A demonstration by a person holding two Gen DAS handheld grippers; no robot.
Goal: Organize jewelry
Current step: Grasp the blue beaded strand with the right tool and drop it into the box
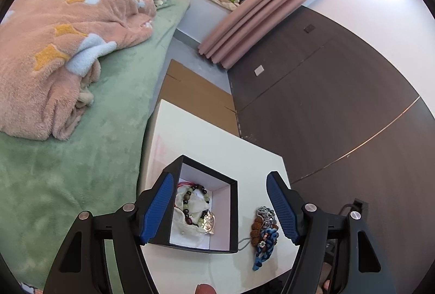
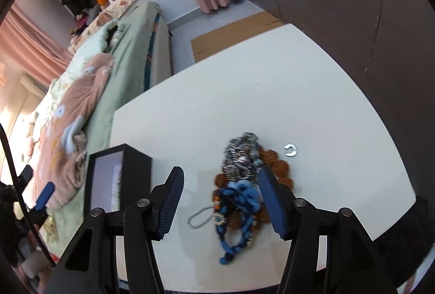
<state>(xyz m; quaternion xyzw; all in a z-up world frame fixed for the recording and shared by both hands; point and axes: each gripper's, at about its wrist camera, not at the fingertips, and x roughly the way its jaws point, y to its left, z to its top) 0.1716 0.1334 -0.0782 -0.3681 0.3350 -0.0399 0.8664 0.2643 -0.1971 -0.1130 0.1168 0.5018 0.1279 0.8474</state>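
With the right gripper [image 2: 218,201], fingers apart and empty, over the tangled heap of blue cord, brown bead and silver jewelry [image 2: 244,185] mid-counter beside the black open cardboard box [image 1: 201,212], we should pinch one strand only, while the left gripper [image 1: 220,209], fingers also apart, steadies that box.

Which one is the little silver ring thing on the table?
Find the white table beside the bed. Look just right of the jewelry pile of blue, brown and silver pieces. The ring lies alone there: small, shiny, C-shaped with a gap, touching nothing.
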